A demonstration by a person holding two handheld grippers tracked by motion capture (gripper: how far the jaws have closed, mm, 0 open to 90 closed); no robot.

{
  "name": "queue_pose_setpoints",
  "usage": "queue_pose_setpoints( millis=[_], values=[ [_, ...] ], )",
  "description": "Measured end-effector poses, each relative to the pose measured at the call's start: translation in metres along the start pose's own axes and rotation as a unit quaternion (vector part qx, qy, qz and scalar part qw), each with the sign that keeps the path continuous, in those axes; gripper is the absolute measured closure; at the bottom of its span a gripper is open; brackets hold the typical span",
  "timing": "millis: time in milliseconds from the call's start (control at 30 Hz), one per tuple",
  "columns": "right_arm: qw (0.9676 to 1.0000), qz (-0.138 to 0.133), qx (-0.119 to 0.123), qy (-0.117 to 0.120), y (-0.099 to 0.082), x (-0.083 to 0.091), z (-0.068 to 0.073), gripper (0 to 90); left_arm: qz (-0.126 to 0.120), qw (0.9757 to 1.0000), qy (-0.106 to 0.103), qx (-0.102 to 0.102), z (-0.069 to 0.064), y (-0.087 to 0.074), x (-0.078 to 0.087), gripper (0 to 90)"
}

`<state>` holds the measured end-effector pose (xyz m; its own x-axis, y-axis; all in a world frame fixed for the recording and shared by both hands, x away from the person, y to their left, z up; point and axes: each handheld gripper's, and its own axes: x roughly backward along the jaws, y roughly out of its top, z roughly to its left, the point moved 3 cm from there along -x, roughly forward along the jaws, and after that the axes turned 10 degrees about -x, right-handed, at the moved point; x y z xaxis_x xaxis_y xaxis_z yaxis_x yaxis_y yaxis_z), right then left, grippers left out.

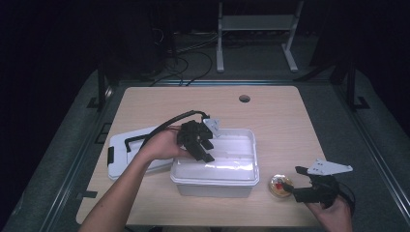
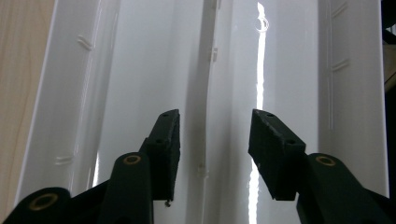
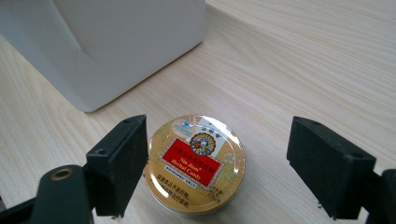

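My right gripper (image 3: 215, 168) sits spread wide around the round candy tin (image 3: 195, 163) on the table (image 1: 280, 121), just beside the white bin (image 1: 212, 174). My left gripper (image 2: 215, 149) hangs inside that bin, jaws apart, pinching nothing.

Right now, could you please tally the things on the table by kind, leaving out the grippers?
Bins: 1, white bin
Lids: 1, white lid
Tins: 1, gold candy tin
Total: 3
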<state>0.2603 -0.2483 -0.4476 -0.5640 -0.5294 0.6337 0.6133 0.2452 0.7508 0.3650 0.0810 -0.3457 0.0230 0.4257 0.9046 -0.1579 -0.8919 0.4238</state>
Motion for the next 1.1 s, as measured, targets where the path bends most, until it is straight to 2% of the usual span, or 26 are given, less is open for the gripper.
queue_pose_setpoints(
  millis=[133, 300, 333, 700, 900, 1100],
  values=[
    [1.0, 0.002, 0.001, 0.0, 0.0, 0.0, 0.0, 20.0, 0.0, 1.0, -0.005, 0.0, 0.002, 0.002, -0.003, 60.6],
    [1.0, 0.001, 0.0, 0.001, 0.0, 0.0, 0.0, 19.9, 0.012, 0.9999, -0.008, 0.006, 0.005, 0.004, -0.009, 65.4],
    [1.0, 0.002, 0.001, 0.002, 0.0, 0.0, 0.0, 19.9, 0.009, 0.9999, -0.009, 0.007, 0.006, 0.005, -0.01, 66.4],
    [1.0, 0.0, 0.0, 0.002, 0.0, 0.0, 0.0, 19.8, 0.023, 0.9997, -0.012, -0.005, 0.007, 0.013, -0.012, 81.8],
    [1.0, -0.001, 0.0, 0.002, 0.0, 0.001, 0.0, 19.4, 0.032, 0.9993, -0.014, -0.011, 0.008, 0.015, -0.016, 87.4],
    [1.0, 0.0, -0.001, 0.001, 0.0, 0.001, 0.0, 19.3, 0.035, 0.9991, -0.019, -0.017, 0.009, 0.016, -0.016, 88.4]
  ],
)
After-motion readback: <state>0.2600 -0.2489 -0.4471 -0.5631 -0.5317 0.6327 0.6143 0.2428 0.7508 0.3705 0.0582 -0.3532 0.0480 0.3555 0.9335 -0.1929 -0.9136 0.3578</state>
